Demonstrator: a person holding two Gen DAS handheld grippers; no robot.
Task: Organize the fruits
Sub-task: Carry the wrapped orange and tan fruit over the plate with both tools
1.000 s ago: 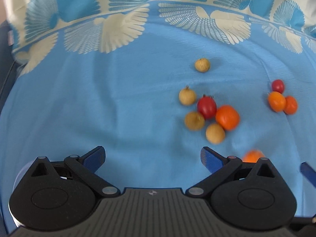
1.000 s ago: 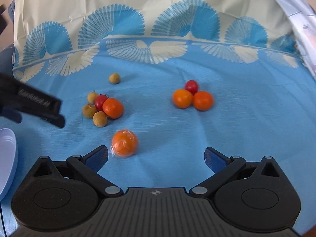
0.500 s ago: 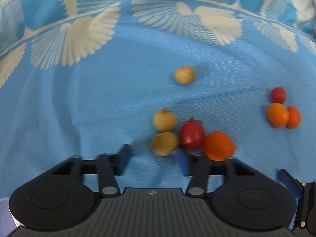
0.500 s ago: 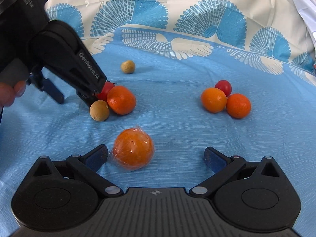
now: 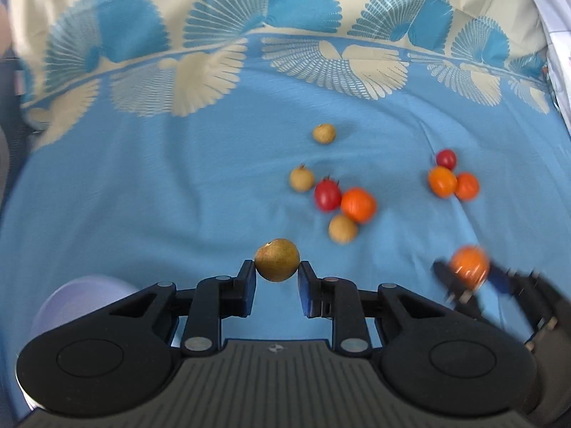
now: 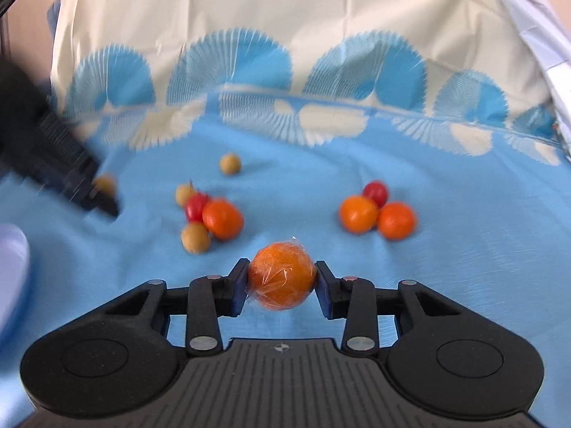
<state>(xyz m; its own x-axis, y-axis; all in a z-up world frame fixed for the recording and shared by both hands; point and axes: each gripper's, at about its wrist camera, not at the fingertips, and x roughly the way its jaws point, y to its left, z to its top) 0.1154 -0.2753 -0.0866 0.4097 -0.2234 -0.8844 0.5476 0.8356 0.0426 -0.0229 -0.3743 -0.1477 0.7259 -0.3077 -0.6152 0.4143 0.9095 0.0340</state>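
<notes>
**Onlooker:** Tongs first. The left gripper has just been closing, and its pads now pinch a brown fruit from both sides. The right gripper has just been closing too, and it is clamped on the wrapped orange, whose clear film crinkles against the pads.

**Friend:** Where are those two, measured from the red tomato?

**Onlooker:** Seen from the left wrist, the brown fruit is on the near side of the tomato and a little left of it, apart from the pile. The wrapped orange is also on the near side, but well off to the right and blurred.

**Friend:** Any containers?

**Onlooker:** One pale bowl, far to the tomato's near left and half hidden behind the left gripper. I cannot tell what is in it.

**Friend:** And what else lies around the tomato?

**Onlooker:** A bare orange touches its right side. One tan fruit sits just beside its far left, and another lies on its near side against the bare orange. A lone tan fruit lies farther back. Well to the tomato's right is a separate trio: a small red fruit behind two orange ones, all touching.

**Friend:** What about the surface?

**Onlooker:** It is a blue cloth, slightly rumpled. Beyond the tomato a border of cream and blue fan shapes gives way to plain cream. Crumpled white sheeting shows at the far right.
</notes>
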